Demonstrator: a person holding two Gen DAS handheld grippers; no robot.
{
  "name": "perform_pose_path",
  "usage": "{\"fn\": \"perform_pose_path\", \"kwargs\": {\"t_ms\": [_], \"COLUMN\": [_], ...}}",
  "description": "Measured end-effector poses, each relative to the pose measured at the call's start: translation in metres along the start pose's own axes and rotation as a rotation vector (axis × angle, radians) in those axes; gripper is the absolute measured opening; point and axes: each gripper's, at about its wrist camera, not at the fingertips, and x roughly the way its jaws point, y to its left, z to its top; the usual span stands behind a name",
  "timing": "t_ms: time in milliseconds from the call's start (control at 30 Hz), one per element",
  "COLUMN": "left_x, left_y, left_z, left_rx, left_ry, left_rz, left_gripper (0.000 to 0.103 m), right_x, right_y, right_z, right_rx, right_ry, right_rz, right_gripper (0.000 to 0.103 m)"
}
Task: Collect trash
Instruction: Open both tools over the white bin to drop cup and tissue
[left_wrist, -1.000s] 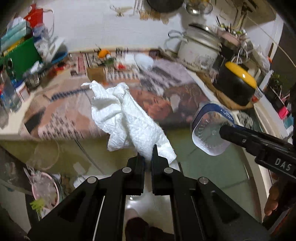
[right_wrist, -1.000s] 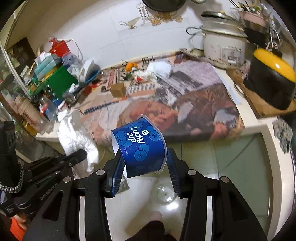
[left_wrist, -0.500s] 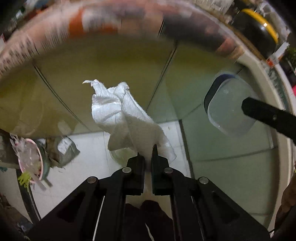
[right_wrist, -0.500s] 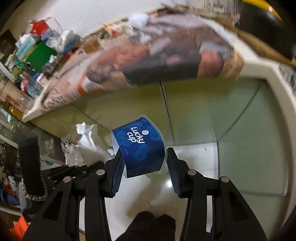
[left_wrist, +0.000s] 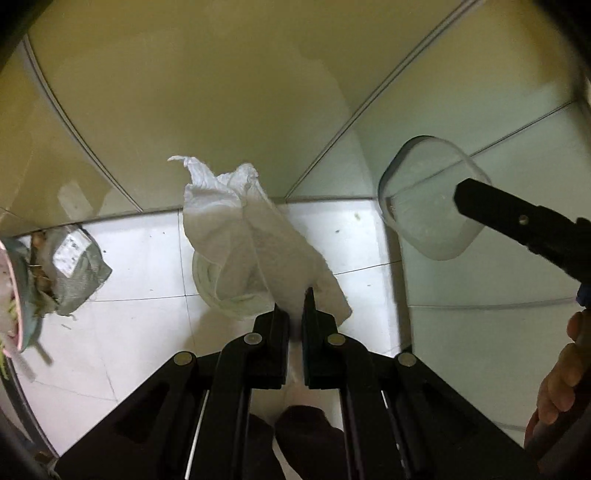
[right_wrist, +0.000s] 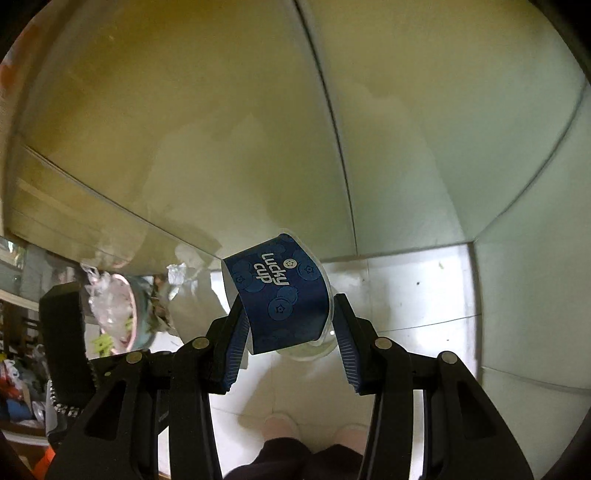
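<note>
Both hands are coming down from the counter toward the floor, the left gripper (left_wrist: 294, 308) pinching the white paper towel (left_wrist: 251, 236) and the right gripper (right_wrist: 290, 332) squeezing the blue cup (right_wrist: 280, 295), getting ready to drop them.

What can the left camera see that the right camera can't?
Only the left camera shows the cup's open clear inside, a grey sack on the floor and a hand. Only the right camera shows the cup's blue "Lucky cup" label and two pale slippers. Both show the cup, the white paper towel, the clear bowl on the white floor and the pink bin.
</note>
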Motion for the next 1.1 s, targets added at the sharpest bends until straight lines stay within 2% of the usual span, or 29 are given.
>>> {"fn": "perform_pose_path", "kwargs": {"t_ms": [167, 367, 433, 500, 533, 600, 767, 933, 1100], "left_x": [0.074, 0.133, 0.146, 0.151, 0.153, 0.149, 0.126, 0.060, -0.018], "left_y": [0.032, 0.053, 0.060, 0.066, 0.070, 0.074, 0.071, 0.050, 0.025], "left_z": [-0.006, -0.011, -0.012, -0.014, -0.014, -0.015, -0.012, -0.006, 0.002], "left_rx": [0.003, 0.036, 0.032, 0.015, 0.004, -0.022, -0.041, -0.045, -0.033], "left_ry": [0.029, 0.039, 0.038, 0.035, 0.033, 0.027, 0.016, -0.013, -0.042], "left_rz": [-0.022, -0.034, -0.020, 0.005, 0.010, 0.006, 0.023, 0.046, 0.051], "left_gripper": [0.004, 0.004, 0.010, 0.029, 0.033, 0.039, 0.039, 0.039, 0.039], "right_x": [0.080, 0.132, 0.144, 0.150, 0.155, 0.159, 0.148, 0.099, 0.020], "right_y": [-0.014, -0.015, -0.014, -0.015, -0.017, -0.016, -0.013, 0.002, 0.022], "right_z": [-0.016, -0.024, -0.025, -0.024, -0.026, -0.026, -0.026, -0.018, -0.002], "right_rx": [-0.019, -0.064, -0.067, -0.059, -0.052, -0.036, -0.038, -0.045, -0.054], "right_ry": [0.056, 0.094, 0.104, 0.123, 0.135, 0.146, 0.140, 0.129, 0.108], "right_rz": [0.000, -0.010, 0.012, 0.031, 0.036, 0.048, 0.049, 0.018, -0.002], "right_gripper": [0.042, 0.042, 0.042, 0.045, 0.047, 0.052, 0.052, 0.052, 0.052]}}
